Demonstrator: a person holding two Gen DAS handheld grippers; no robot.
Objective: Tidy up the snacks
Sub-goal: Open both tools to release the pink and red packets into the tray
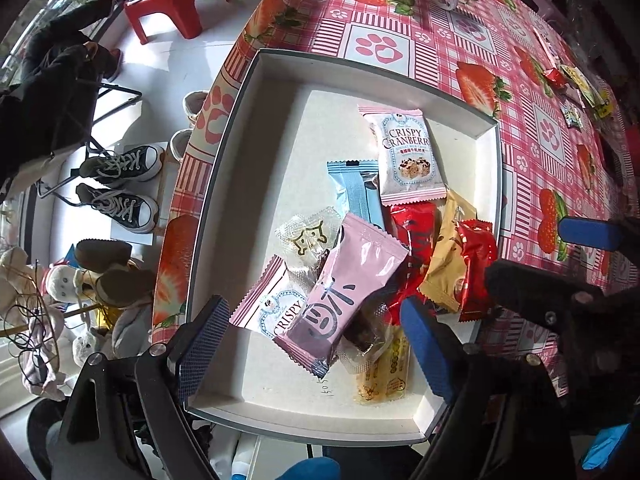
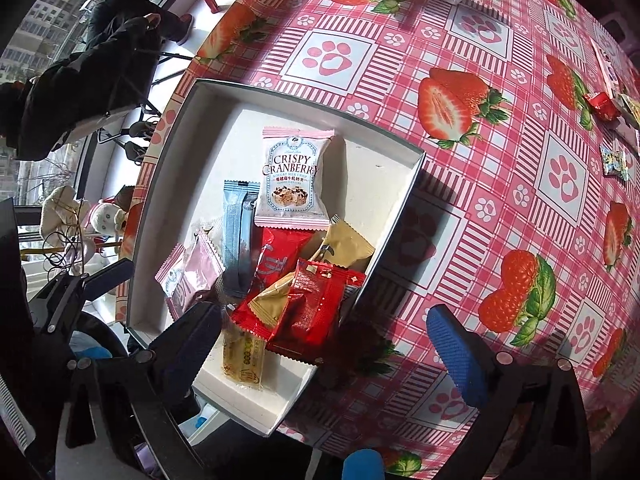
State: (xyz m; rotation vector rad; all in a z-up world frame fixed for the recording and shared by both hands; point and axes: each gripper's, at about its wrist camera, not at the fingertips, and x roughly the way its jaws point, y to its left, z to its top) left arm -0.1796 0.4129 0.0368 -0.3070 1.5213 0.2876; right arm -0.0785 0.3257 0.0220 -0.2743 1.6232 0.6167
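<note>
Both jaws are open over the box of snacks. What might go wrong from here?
1. The red packet leans on the box wall by the corner; a nudge from the right gripper may tip it out.
2. The pink packet lies loose atop the pile between the left gripper's open jaws; closing might catch the clear wrappers beneath too.
3. The box sits at the table edge, so a push could slide it off.

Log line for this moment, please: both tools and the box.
left tool: open, over pink packet | right tool: open, over red packet | white box: snacks piled | loose snacks on table
</note>
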